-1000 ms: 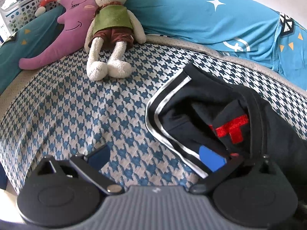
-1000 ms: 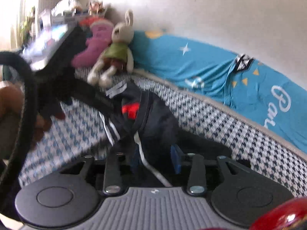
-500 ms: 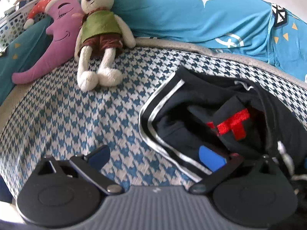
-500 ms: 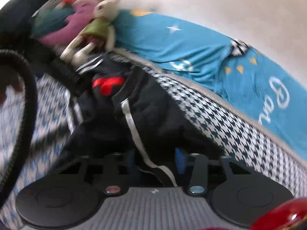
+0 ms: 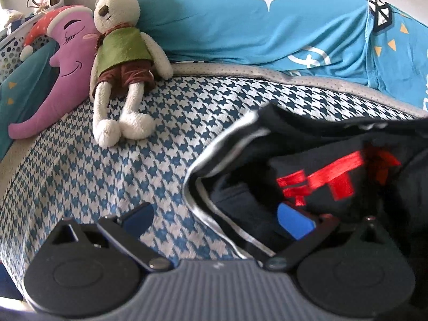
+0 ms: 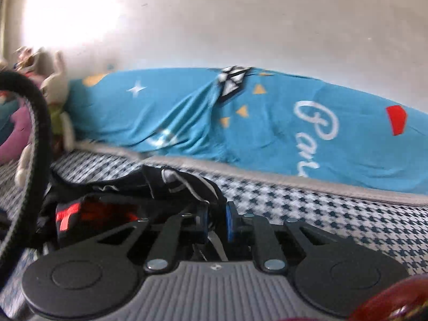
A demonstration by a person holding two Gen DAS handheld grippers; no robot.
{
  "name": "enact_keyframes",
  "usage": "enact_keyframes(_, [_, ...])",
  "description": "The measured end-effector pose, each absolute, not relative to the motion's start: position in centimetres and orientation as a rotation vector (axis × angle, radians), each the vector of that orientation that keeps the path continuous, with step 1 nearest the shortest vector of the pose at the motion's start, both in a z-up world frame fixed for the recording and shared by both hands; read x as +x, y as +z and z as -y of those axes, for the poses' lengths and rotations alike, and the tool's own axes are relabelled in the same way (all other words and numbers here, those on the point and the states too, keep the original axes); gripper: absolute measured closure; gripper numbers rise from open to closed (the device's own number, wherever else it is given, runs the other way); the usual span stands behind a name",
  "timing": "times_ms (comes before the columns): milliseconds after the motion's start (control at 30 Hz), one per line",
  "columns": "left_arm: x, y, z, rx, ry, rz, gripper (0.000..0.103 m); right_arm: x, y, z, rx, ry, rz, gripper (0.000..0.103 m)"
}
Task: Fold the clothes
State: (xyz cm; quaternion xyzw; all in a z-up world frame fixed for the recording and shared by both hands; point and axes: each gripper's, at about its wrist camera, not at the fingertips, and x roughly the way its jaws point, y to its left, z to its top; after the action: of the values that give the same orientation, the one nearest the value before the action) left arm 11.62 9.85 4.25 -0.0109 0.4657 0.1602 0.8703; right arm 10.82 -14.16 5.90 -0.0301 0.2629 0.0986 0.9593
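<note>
My right gripper (image 6: 216, 223), whose jaws have just been closing, now pinches a bunched fold of the black garment (image 6: 128, 187) between its blue pads (image 6: 229, 224). A second ago that cloth hung loose between wider jaws. The view behind has swung from the toys toward the blue quilt (image 6: 267, 133). I judge the grasp made, so the fold can be carried over.

My left gripper (image 5: 215, 215) stands wide open above the bed. Its left finger (image 5: 139, 214) hovers over the houndstooth bedspread (image 5: 107, 174); its right finger (image 5: 294, 222) lies over the garment's striped hem, holding nothing.

The garment lies crumpled on the bedspread, from 1 to 4 o'clock in the left wrist view, its red mark (image 5: 321, 182) facing up.

The count: one garment, two grippers, one plush rabbit (image 5: 120, 61) at 11 o'clock, one purple moon cushion (image 5: 61, 61) beside it at 10 o'clock, one quilt along the wall at 12 to 2 o'clock.
</note>
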Motion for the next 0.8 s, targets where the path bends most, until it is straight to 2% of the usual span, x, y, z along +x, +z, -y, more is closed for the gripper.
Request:
enact_keyframes(200, [12.7, 3.8, -9.9, -0.018, 0.335, -0.974, 0.0, 13.0, 6.7, 16.5, 0.033, 0.087, -0.496, 0.091])
enact_keyframes(300, [12.9, 3.7, -9.7, -0.021, 0.332, -0.974, 0.0, 13.9, 7.1, 18.3, 0.107, 0.011, -0.472, 0.1])
enact_keyframes(467, [13.1, 3.5, -9.2, -0.015, 0.32, -0.987, 0.0, 14.9, 7.0, 20.3, 0.155, -0.058, -0.495, 0.099])
enact_keyframes(567, [13.0, 3.6, -9.1, -0.014, 0.314, -0.982, 0.0, 14.4, 7.3, 21.2, 0.174, -0.054, -0.5, 0.09])
enact_keyframes(633, [12.8, 3.8, -9.0, -0.023, 0.307, -0.979, 0.0, 13.8, 7.5, 22.0, 0.192, -0.061, -0.495, 0.077])
enact_keyframes(800, [12.2, 4.1, -8.5, -0.023, 0.292, -0.974, 0.0, 12.9, 7.5, 24.5, 0.26, -0.063, -0.511, 0.076])
